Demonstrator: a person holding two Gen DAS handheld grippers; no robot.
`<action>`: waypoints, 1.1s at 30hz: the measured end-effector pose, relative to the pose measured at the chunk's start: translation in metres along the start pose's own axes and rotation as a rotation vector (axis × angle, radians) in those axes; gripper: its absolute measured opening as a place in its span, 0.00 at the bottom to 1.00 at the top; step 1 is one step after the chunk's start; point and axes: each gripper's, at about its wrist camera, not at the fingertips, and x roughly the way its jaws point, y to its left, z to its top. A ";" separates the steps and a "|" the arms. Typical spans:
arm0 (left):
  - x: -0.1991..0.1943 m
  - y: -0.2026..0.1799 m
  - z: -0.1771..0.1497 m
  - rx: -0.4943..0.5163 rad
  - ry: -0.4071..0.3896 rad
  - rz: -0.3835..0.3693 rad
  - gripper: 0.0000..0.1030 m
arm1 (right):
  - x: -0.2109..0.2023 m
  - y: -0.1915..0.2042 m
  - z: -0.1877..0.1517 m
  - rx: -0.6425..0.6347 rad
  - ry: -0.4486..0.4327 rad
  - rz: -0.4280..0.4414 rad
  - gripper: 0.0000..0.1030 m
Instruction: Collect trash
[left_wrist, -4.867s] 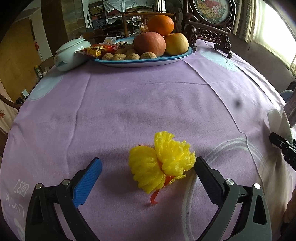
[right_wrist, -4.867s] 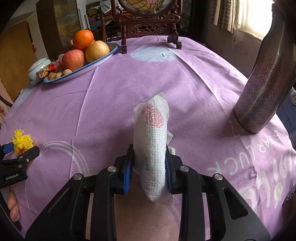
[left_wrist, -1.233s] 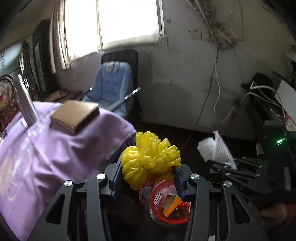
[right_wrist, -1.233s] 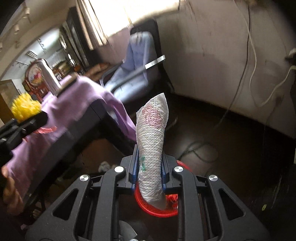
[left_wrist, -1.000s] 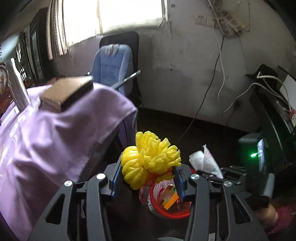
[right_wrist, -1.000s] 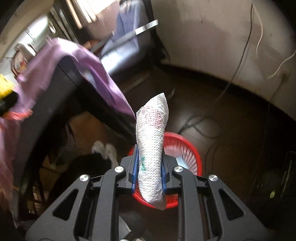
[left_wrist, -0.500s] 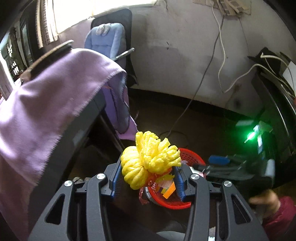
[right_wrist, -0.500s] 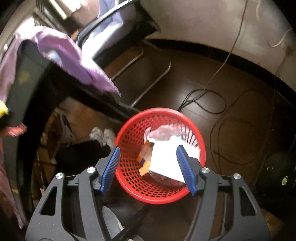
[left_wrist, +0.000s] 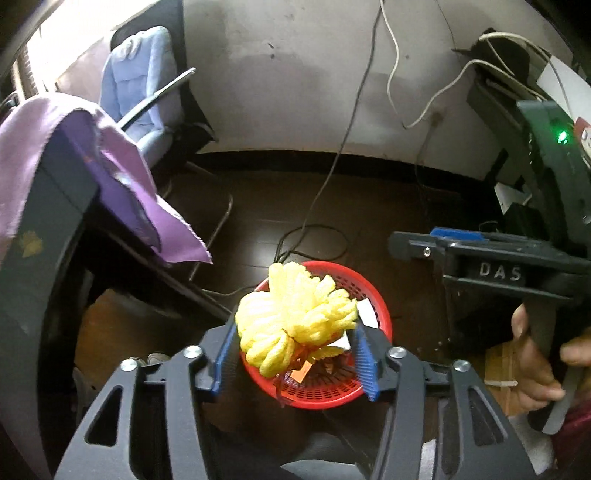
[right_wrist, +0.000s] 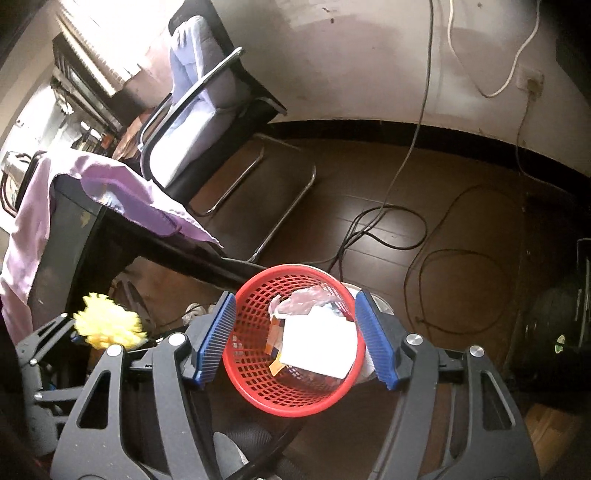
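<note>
- The left tongs (left_wrist: 295, 354) are opening. The yellow foam net (left_wrist: 291, 317) is between the jaws; the right blue pad looks apart from it, and whether the left pad touches I cannot tell.
- This net hangs directly above the red basket (left_wrist: 382, 321), so I judge its drop is under way, not finished.
- The right tongs (right_wrist: 295, 341) stand wide apart and empty over the same basket.
- A white tissue (right_wrist: 319, 345) lies inside among other scraps, so that piece is done.
- The basket stands on the dark floor (right_wrist: 369, 192), near the corner of the surface with the purple cloth (right_wrist: 122, 184).
</note>
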 end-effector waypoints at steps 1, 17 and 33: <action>0.001 -0.001 0.000 0.001 0.003 0.004 0.64 | -0.001 -0.001 -0.001 0.002 -0.001 0.000 0.64; -0.060 0.005 -0.005 -0.030 -0.125 0.100 0.87 | -0.030 0.029 -0.009 -0.099 -0.031 -0.049 0.64; -0.156 0.003 -0.031 -0.085 -0.296 0.140 0.94 | -0.128 0.074 -0.045 -0.287 -0.091 -0.147 0.75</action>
